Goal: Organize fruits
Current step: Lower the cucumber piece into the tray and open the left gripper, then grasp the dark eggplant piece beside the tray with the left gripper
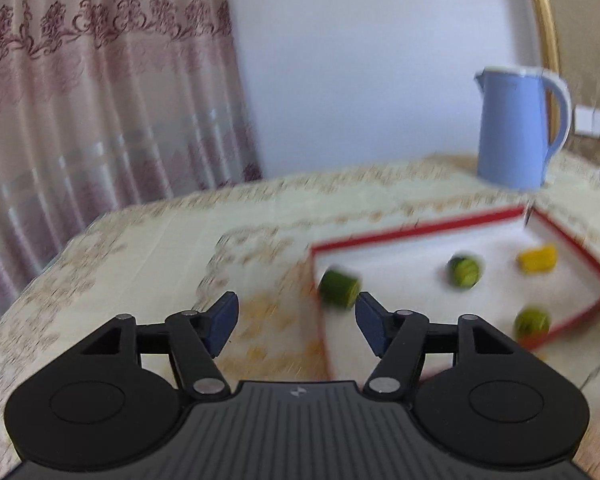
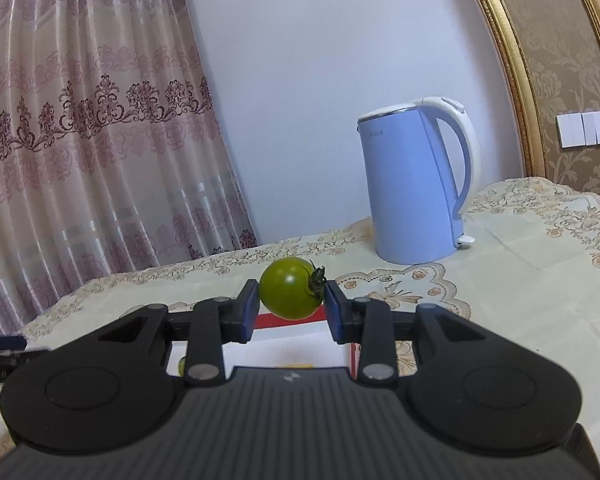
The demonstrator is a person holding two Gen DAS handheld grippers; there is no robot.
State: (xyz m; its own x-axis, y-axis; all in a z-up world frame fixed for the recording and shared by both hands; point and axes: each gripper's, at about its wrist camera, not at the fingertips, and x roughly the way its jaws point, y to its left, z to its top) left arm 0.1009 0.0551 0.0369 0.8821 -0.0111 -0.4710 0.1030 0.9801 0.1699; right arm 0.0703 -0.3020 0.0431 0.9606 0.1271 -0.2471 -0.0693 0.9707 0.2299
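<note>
Right gripper pinches green tomato above red-rimmed box; left gripper fingers spread, apparently over box's near-left edge; view blurred.

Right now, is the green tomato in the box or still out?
Out. The right hand-held gripper holds the green tomato above the red-edged box.

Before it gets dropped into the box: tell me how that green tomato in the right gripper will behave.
The green tomato is round and glossy, so it will probably roll once released in the red-rimmed box. The right gripper pinches it only at its sides; it may slip. Its skin looks thin, so hard squeezing could bruise it.
</note>
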